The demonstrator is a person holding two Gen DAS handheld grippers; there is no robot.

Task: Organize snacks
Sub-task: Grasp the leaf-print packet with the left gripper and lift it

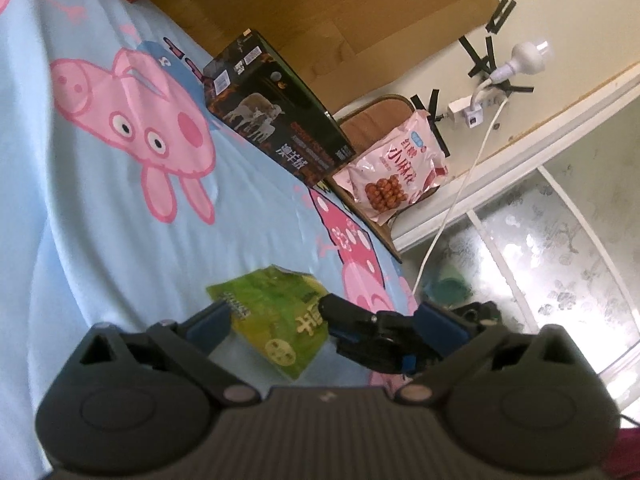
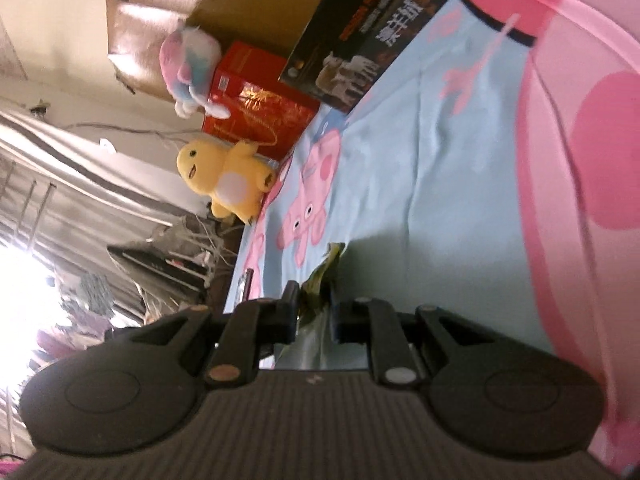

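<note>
The cartoon-pig bedsheet (image 1: 120, 240) is soft matt cloth; the green snack packet (image 1: 276, 328) glossy foil; the black box (image 1: 276, 120) printed cardboard; the headboard (image 1: 320, 12) smooth wood.

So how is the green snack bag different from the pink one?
The green snack bag lies flat on the blue bedsheet, close by, and the right gripper is shut on its edge. The pink snack bag sits farther off on a chair beside the bed, propped up, with nothing holding it. It shows brown twisted snacks. Both are sealed packets with printed writing.
</note>
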